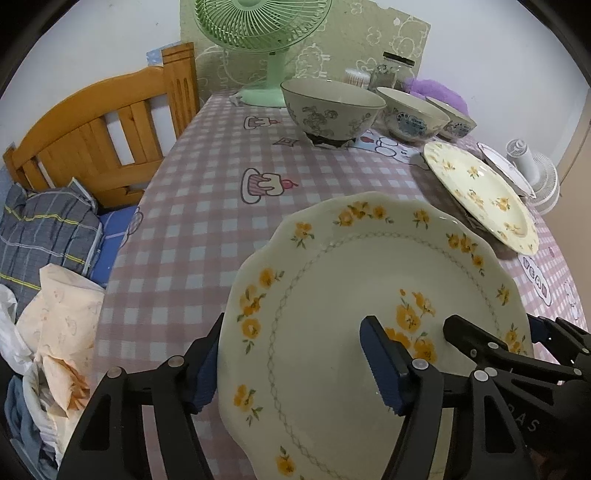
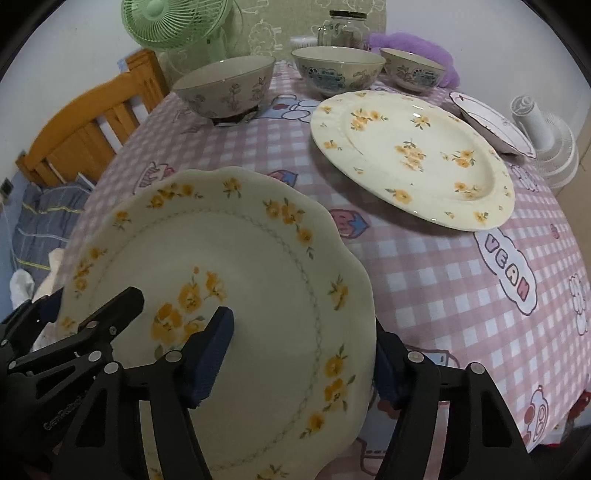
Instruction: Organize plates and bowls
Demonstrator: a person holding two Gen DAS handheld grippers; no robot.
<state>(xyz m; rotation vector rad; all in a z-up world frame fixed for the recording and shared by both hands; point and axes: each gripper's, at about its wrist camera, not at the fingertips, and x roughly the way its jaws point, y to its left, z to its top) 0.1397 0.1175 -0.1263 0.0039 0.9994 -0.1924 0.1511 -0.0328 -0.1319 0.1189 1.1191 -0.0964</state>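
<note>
A scalloped cream plate point(image 1: 332, 295) point(image 2: 236, 258) with yellow flowers lies at the near end of the checked table. My left gripper point(image 1: 291, 332) straddles its left rim, one finger outside the edge and one over the plate's face. My right gripper point(image 2: 303, 325) straddles the right rim the same way. Both stand open, with wide gaps between the pads. A round flowered plate point(image 1: 480, 192) point(image 2: 413, 155) and a white dark-rimmed plate point(image 1: 506, 170) point(image 2: 491, 122) sit further right. Three patterned bowls point(image 1: 332, 107) point(image 2: 340, 70) line the back.
A green fan point(image 1: 258, 29) point(image 2: 173, 22), a glass jar point(image 1: 391, 70) point(image 2: 343, 29) and a purple fluffy thing point(image 2: 406, 40) stand behind the bowls. A small white fan point(image 1: 532, 173) point(image 2: 546, 144) is at the far right edge. A wooden headboard point(image 1: 110, 122) and bedding flank the table's left.
</note>
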